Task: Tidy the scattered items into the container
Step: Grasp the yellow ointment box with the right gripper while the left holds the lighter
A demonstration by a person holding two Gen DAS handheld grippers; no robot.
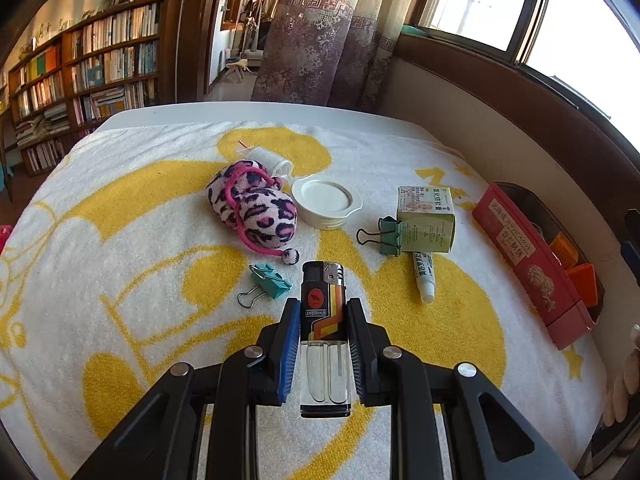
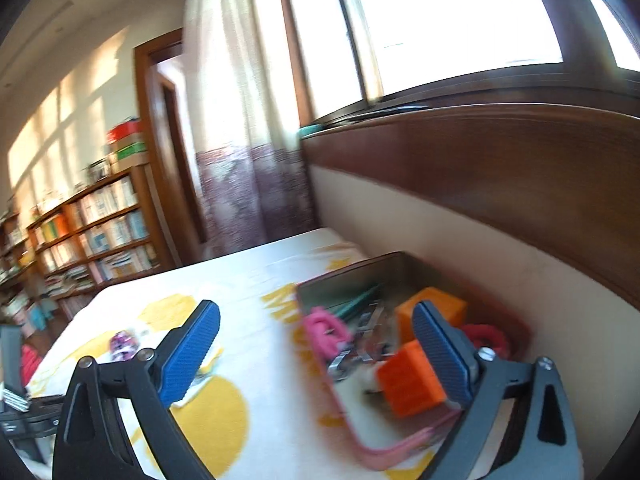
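Observation:
My left gripper (image 1: 324,305) is shut on a black lighter (image 1: 323,320) with a clear tank, held upright above the yellow-and-white towel (image 1: 120,208). Beyond it lie a leopard-print pouch (image 1: 256,208), a white lid (image 1: 326,200), two teal binder clips (image 1: 272,282) (image 1: 390,234), a green carton (image 1: 426,220) and a white tube (image 1: 425,276). The red tin container (image 1: 520,248) stands at the right. In the blurred right wrist view, my right gripper (image 2: 316,314) is open and empty over that tin (image 2: 344,276), which holds orange blocks (image 2: 412,380) and a pink item (image 2: 324,332).
A small white bottle (image 1: 272,158) lies behind the pouch. The tin sits close to a wall with a wooden sill (image 2: 500,168) and a window. A curtain (image 1: 320,48) and bookshelves (image 1: 100,72) stand past the table's far edge. A person's fingers (image 1: 624,376) show at the right.

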